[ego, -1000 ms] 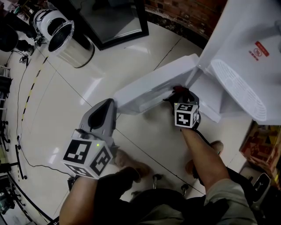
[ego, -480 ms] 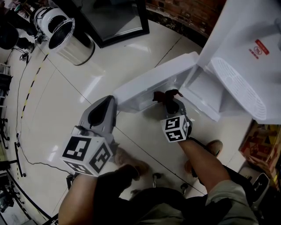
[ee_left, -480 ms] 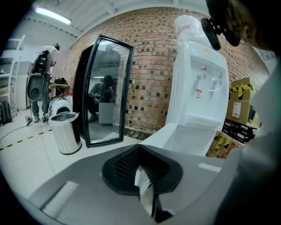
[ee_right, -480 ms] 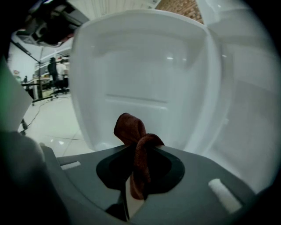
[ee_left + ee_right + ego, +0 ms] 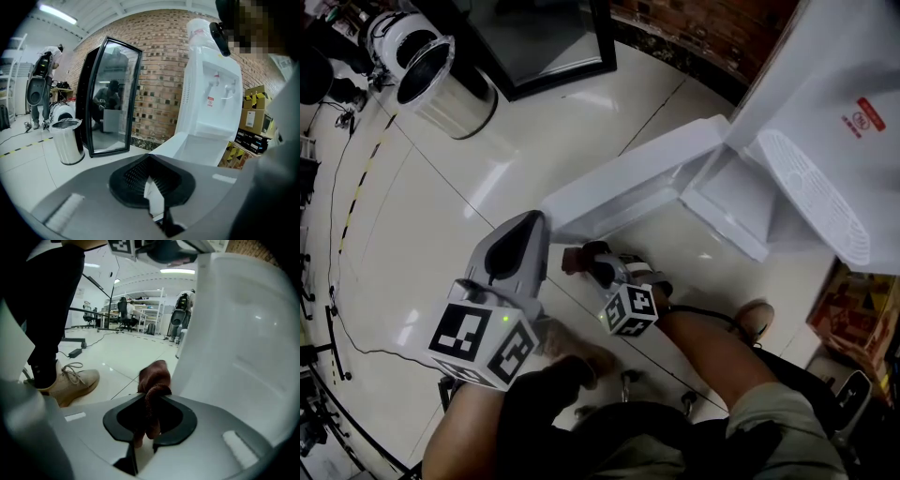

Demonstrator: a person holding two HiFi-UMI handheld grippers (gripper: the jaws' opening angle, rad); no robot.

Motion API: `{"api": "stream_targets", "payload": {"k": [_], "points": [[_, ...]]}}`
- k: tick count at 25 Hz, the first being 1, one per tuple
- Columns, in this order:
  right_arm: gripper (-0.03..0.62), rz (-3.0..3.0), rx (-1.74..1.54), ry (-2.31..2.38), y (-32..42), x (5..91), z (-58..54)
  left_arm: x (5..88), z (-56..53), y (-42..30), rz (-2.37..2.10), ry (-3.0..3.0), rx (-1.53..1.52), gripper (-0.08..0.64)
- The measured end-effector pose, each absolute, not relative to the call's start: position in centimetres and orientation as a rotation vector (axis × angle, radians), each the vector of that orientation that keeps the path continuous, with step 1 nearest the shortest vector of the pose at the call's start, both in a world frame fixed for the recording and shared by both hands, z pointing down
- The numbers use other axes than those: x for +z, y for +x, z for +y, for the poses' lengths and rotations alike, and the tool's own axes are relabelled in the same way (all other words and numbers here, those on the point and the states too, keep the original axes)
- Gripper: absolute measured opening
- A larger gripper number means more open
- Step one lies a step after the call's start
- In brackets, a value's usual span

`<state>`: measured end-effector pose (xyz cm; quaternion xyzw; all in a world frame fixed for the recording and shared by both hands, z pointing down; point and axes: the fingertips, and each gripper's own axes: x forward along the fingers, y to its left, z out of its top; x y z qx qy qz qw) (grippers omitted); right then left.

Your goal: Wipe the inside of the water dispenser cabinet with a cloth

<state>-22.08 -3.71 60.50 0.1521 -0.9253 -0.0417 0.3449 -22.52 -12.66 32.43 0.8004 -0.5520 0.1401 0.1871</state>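
The white water dispenser [image 5: 825,131] stands at the right, its low cabinet door [image 5: 628,183] swung open over the floor and the cabinet's inside [image 5: 727,211] bare. My right gripper [image 5: 584,257] hovers just in front of the door's near edge, shut on a bunched dark red cloth [image 5: 574,260]. In the right gripper view the cloth [image 5: 153,378] sticks up from between the jaws of that gripper [image 5: 149,401], beside the white door panel [image 5: 243,343]. My left gripper [image 5: 523,228] stays left of the door, shut and empty. Its own view of the left gripper [image 5: 153,185] faces the dispenser [image 5: 211,89].
A steel waste bin [image 5: 441,89] and a black-framed glass panel [image 5: 544,42] stand at the back left, with cables along the left floor. Cardboard boxes [image 5: 853,300] sit right of the dispenser. The person's shoes [image 5: 755,319] are on the tiles below my grippers.
My right gripper has drawn back out of the cabinet, leftward and toward the person, rolling as it went, with the cloth still in it. The left gripper has not moved.
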Motion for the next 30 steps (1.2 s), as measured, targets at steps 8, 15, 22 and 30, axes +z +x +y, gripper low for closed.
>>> {"api": "stream_targets", "payload": {"k": [8, 15, 22, 30], "points": [[0.071, -2.261, -0.014, 0.531, -20.9, 64.2, -9.2, 32.5, -13.2, -22.6, -1.516, 2.259, 0.383, 0.000], [0.071, -2.144, 0.127, 0.764, -18.0, 65.3, -13.9, 32.5, -13.9, -22.8, -1.512, 2.255, 0.378, 0.000], [0.069, -1.973, 0.322, 1.120, -9.8, 65.1, -18.5, 32.5, -13.9, -22.6, -1.508, 2.261, 0.393, 0.000], [0.069, -1.732, 0.566, 1.432, 2.4, 65.2, -19.9, 32.5, -13.7, -22.3, -1.542, 2.253, 0.417, 0.000]]}}
